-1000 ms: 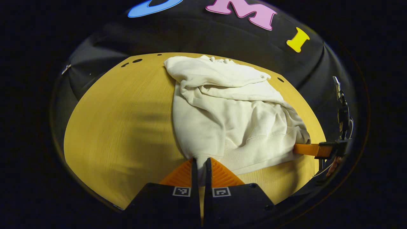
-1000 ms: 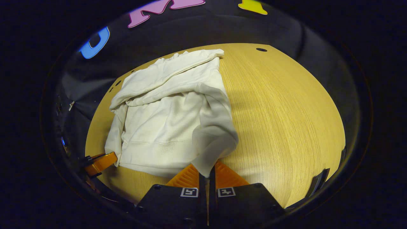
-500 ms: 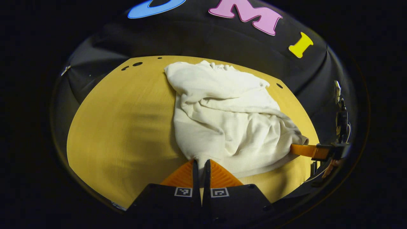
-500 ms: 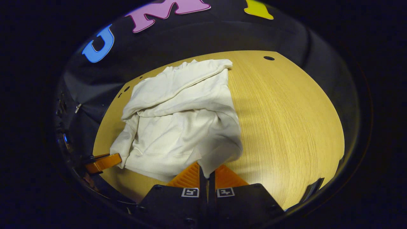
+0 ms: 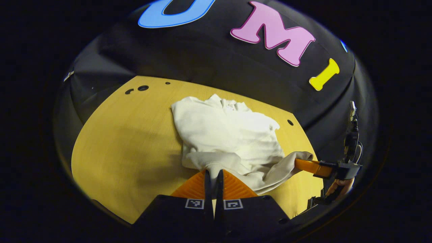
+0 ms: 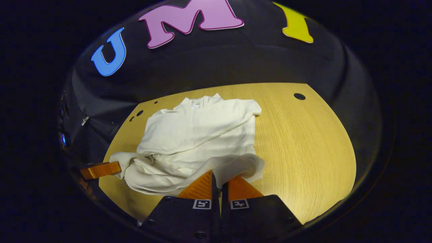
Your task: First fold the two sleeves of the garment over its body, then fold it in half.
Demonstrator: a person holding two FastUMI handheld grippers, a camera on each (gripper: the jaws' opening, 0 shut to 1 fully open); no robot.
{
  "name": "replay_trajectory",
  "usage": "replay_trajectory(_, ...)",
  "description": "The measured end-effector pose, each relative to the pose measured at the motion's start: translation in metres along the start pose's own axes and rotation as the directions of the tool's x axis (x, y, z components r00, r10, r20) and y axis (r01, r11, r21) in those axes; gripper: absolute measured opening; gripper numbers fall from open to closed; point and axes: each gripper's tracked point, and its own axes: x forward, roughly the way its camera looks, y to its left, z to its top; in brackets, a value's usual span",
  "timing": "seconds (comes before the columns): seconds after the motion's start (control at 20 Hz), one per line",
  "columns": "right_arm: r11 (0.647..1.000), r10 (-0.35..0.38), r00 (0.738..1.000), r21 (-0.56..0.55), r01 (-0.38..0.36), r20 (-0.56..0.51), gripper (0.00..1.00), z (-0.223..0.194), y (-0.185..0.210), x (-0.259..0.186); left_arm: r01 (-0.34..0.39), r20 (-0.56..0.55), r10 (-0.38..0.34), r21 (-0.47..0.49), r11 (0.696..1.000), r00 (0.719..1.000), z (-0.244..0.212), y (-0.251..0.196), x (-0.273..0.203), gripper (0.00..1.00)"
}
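Lies mid-table point(image 6: 303, 141): white sweater point(image 6: 199, 135), collar toward the far wall, hem near, long axis front to back. Left tongs point(image 5: 213, 179) and right tongs point(image 6: 220, 184) clamped on raised hem corners.

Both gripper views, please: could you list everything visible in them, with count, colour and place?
garment: one, white, lying on the table toward its far side, sleeves folded over its body, near hem lifted at both corners.
table: one, light wood, round holes near its far edge, under the garment.
booth wall: one, black cloth, behind the table.
hand: one, at the right edge of the left gripper view, holding the far claw.
left claw: one, orange fingers on a black body, shut on the garment's near hem corner.
right claw: one, orange fingers on a black body, shut on the garment's other near corner.
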Motion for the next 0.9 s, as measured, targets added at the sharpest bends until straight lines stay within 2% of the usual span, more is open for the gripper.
replay_trajectory(0.2, 1.0, 0.009, 0.998, 0.025, -0.01, 0.057, 0.05, 0.054, 0.004, 0.021, -0.002, 0.019, 0.003, -0.032, 0.999, 1.0, 0.048, -0.003, 0.021, 0.07)
replay_trajectory(0.4, 0.999, -0.014, 0.998, 0.032, 0.012, 0.069, 0.05, 0.089, -0.004, 0.055, -0.024, -0.042, 0.017, -0.157, 0.987, 0.999, 0.078, 0.005, 0.057, 0.07)
replay_trajectory(0.5, 0.996, -0.085, 0.993, 0.005, 0.085, 0.087, 0.05, 0.112, -0.017, 0.087, -0.087, -0.078, 0.073, -0.194, 0.977, 0.994, 0.094, 0.024, 0.097, 0.07)
replay_trajectory(0.6, 0.995, -0.1, 0.992, 0.003, 0.1, 0.077, 0.05, 0.111, -0.017, 0.107, -0.121, -0.073, 0.111, -0.161, 0.979, 0.991, 0.098, 0.035, 0.125, 0.09)
replay_trajectory(0.65, 0.994, -0.113, 0.991, -0.002, 0.113, 0.07, 0.05, 0.109, -0.018, 0.115, -0.151, -0.064, 0.144, -0.132, 0.98, 0.988, 0.101, 0.044, 0.136, 0.13)
replay_trajectory(0.7, 0.991, -0.13, 0.989, -0.01, 0.13, 0.065, 0.12, 0.107, -0.023, 0.124, -0.168, -0.054, 0.163, -0.107, 0.98, 0.985, 0.105, 0.052, 0.145, 0.17)
replay_trajectory(0.8, 0.988, -0.156, 0.986, -0.006, 0.157, 0.063, 0.22, 0.108, -0.032, 0.133, -0.194, -0.018, 0.193, -0.082, 0.978, 0.981, 0.113, 0.059, 0.157, 0.35)
replay_trajectory(0.85, 0.987, -0.163, 0.985, -0.002, 0.163, 0.059, 0.39, 0.107, -0.035, 0.135, -0.201, -0.014, 0.2, -0.068, 0.977, 0.98, 0.114, 0.062, 0.159, 0.39)
replay_trajectory(0.9, 0.988, -0.155, 0.987, 0.003, 0.155, 0.053, 0.46, 0.104, -0.036, 0.137, -0.208, -0.015, 0.207, -0.054, 0.977, 0.978, 0.114, 0.064, 0.159, 0.52)
